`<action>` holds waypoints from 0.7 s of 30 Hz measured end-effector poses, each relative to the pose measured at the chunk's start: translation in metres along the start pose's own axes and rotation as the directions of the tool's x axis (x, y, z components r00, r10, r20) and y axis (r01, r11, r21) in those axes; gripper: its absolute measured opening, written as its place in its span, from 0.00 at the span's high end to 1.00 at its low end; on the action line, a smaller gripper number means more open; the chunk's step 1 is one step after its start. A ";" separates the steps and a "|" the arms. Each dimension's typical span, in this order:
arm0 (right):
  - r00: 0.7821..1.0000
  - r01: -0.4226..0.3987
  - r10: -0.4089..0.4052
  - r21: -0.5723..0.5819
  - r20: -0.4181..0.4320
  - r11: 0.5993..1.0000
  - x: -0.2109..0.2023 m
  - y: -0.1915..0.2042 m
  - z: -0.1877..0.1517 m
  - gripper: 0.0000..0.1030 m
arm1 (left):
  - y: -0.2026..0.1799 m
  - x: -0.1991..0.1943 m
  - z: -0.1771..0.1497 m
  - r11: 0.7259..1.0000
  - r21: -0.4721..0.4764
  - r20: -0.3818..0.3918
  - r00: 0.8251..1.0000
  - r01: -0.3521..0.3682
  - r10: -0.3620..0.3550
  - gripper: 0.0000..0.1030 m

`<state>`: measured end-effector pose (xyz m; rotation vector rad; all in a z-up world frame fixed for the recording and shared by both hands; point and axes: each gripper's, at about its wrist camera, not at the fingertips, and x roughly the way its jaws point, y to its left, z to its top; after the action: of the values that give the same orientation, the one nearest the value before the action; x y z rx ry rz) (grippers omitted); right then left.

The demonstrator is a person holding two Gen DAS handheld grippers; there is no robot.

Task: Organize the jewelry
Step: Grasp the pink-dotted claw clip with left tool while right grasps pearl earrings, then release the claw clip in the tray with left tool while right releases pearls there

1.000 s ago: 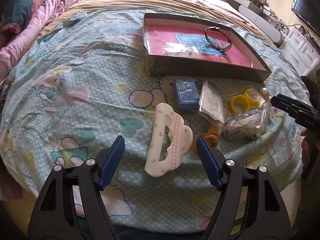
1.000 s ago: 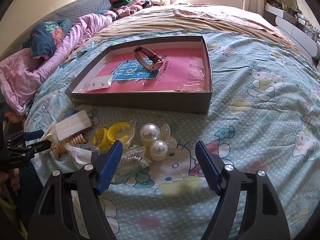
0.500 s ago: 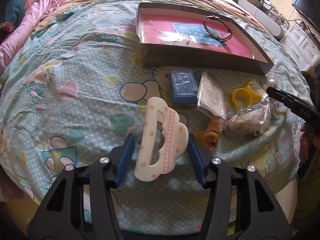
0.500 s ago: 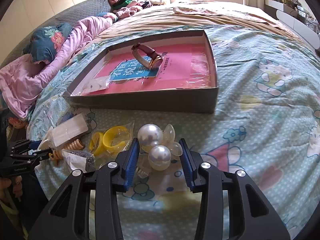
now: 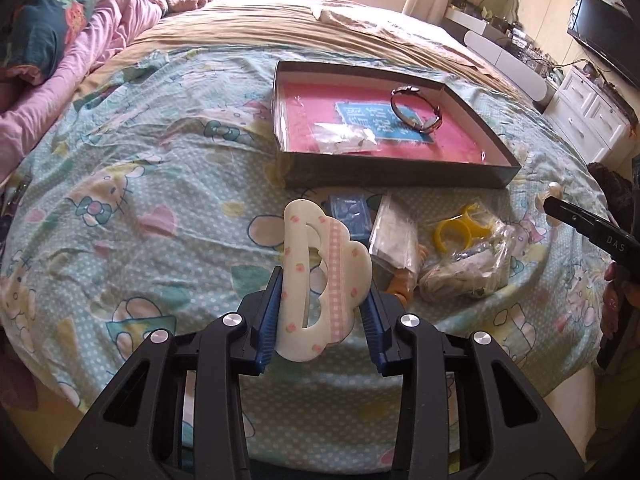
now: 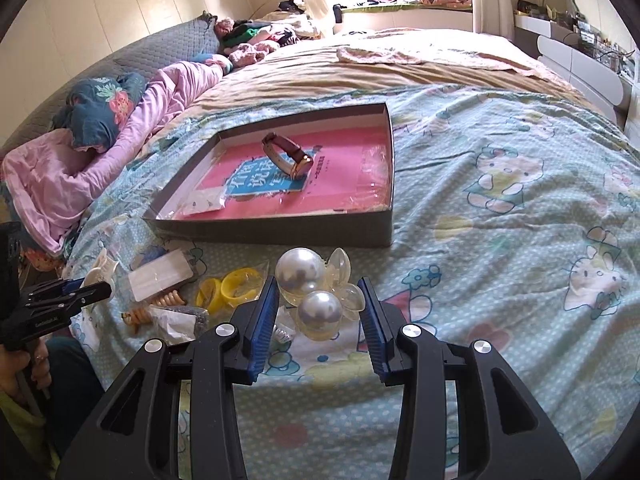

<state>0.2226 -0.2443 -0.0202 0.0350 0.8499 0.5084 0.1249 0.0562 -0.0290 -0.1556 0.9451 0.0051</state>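
Left claw (image 5: 323, 312) clamping cloud-shaped hair clip (image 5: 320, 280) lifted off bed, right claw (image 6: 318, 312) closing on, maybe touching, pearl hair clip (image 6: 316, 296) just ahead of box (image 6: 280, 232), risking pearls squirting out sideways, cloud clip pivoting loose in edge-only pinch.

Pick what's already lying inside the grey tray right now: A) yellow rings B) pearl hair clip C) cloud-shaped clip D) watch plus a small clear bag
D: the watch and a small clear bag lie inside the tray.
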 end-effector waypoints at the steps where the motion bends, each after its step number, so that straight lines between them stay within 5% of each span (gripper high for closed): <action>1: 1.000 -0.003 0.003 -0.001 0.010 1.000 -0.003 0.001 0.002 0.62 | -0.001 -0.001 0.001 1.000 0.000 0.006 1.000 0.000 0.000 0.73; 21: 0.996 -0.033 0.036 -0.028 0.086 0.999 -0.017 0.018 0.025 0.62 | -0.020 -0.012 0.045 0.999 0.029 0.110 0.993 0.028 -0.031 0.73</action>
<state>0.2234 -0.2316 0.0127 0.0465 0.7591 0.5469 0.1553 0.0434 0.0088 -0.1424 0.8320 -0.0266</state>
